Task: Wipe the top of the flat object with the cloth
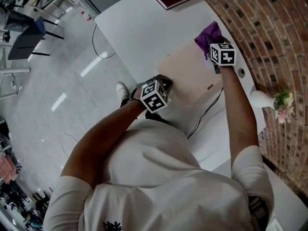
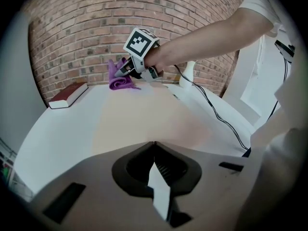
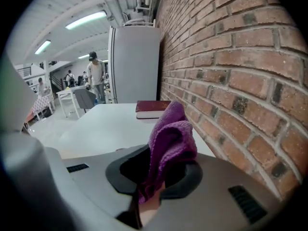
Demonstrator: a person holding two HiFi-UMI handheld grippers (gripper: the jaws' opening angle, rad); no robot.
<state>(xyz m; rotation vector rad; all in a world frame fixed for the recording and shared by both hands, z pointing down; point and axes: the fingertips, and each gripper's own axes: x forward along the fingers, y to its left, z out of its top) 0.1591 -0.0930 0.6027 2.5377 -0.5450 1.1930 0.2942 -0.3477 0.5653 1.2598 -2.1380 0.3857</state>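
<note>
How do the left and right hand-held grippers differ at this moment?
The right hand-held gripper is clamped on the purple cloth; the left hand-held gripper holds nothing. The right is at the board's far edge by the brick wall, the left at its near edge. Both have their jaws together.

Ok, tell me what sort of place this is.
Probably a large open workshop or lab hall: a bare brick wall runs beside the white table, strip lights hang overhead, and people stand farther off.
</note>
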